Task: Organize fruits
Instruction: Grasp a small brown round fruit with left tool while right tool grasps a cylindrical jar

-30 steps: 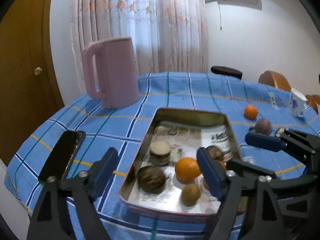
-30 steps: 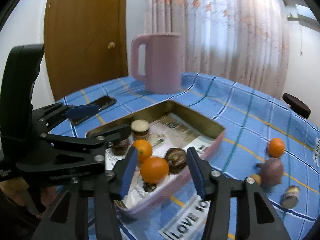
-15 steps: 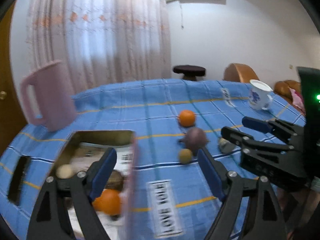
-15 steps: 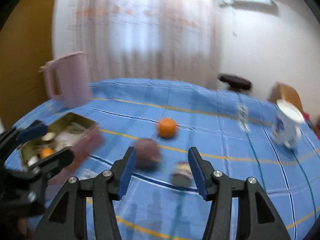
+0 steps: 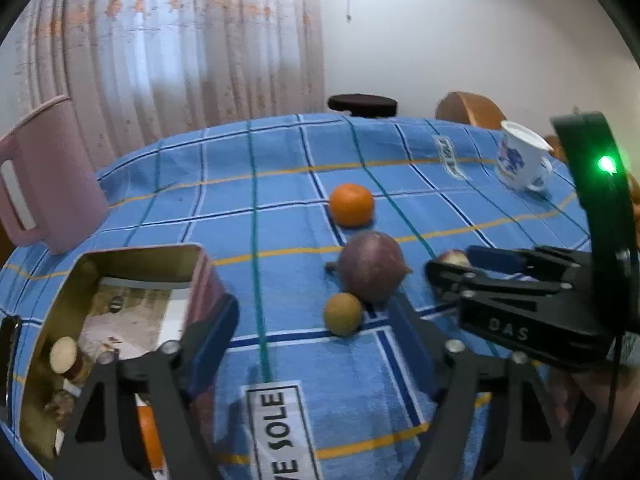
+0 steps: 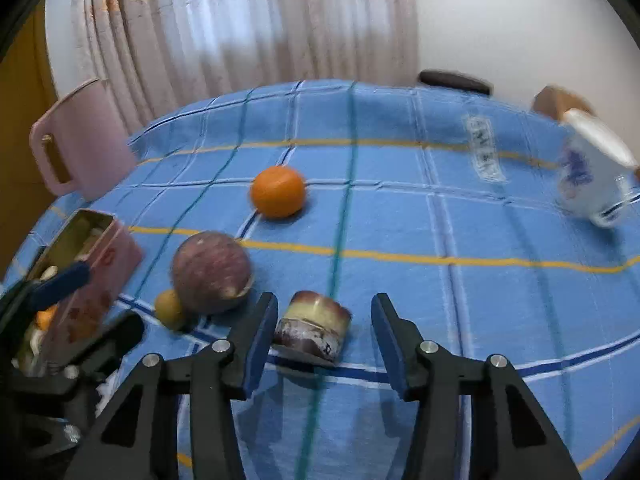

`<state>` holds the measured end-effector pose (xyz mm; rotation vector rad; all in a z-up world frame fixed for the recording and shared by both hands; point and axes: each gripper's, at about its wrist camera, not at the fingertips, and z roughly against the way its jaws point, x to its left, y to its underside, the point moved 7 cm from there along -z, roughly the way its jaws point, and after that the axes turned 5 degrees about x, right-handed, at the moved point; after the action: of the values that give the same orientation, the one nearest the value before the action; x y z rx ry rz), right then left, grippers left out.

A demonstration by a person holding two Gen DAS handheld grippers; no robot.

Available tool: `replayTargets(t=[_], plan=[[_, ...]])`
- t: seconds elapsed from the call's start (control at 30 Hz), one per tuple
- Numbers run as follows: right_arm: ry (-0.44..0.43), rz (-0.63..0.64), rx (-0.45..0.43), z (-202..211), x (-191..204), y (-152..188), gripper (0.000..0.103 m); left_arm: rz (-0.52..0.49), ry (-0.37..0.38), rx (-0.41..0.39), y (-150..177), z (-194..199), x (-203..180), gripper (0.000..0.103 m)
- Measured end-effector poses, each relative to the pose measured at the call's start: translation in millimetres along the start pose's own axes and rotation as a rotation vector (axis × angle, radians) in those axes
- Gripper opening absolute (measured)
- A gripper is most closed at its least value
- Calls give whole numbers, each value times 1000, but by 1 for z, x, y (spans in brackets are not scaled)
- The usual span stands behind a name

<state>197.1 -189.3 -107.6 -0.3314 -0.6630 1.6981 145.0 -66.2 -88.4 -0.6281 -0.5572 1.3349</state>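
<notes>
On the blue checked cloth lie an orange (image 5: 351, 205), a large purple fruit (image 5: 372, 266) and a small yellow-brown fruit (image 5: 343, 314). My left gripper (image 5: 316, 332) hovers low over the cloth, its jaws closing; the small fruit sits between the fingertips, untouched. In the right wrist view a short brown-and-cream cylinder piece (image 6: 312, 330) lies on its side between the closing jaws of my right gripper (image 6: 325, 336), with a gap still at the right pad. The metal tin (image 5: 132, 264) with several fruits stands at the left.
A pink jug (image 5: 48, 184) stands behind the tin at the far left. A white cup with blue print (image 5: 520, 160) sits at the far right. A dark stool (image 5: 362, 103) stands beyond the table's rounded back edge. A printed label (image 5: 280, 428) lies on the cloth.
Both grippers swung right from over the tin to the loose fruits on the cloth and came lower. Both pairs of jaws have narrowed.
</notes>
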Motion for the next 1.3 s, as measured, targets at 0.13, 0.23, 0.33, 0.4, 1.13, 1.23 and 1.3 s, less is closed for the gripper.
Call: replayTargets(t=[0.13, 0.23, 0.33, 0.4, 1.13, 1.23, 1.3], plan=[[-48, -18, 7, -1, 0, 3, 38, -3, 65, 59, 4, -13, -6, 55], [-45, -1, -11, 4, 4, 3, 38, 1, 86, 85, 5, -17, -8, 48], [-21, 8, -43, 9, 6, 2, 38, -18, 94, 108, 5, -23, -13, 44], [-10, 13, -57, 13, 6, 1, 38, -21, 99, 122, 4, -27, -15, 38], [-78, 49, -211, 45, 15, -4, 36, 18, 86, 30, -7, -16, -4, 27], [-65, 39, -193, 41, 13, -4, 36, 21, 79, 17, -8, -14, -3, 27], [-62, 19, -189, 40, 8, -4, 36, 25, 77, 10, -8, -13, -3, 27]])
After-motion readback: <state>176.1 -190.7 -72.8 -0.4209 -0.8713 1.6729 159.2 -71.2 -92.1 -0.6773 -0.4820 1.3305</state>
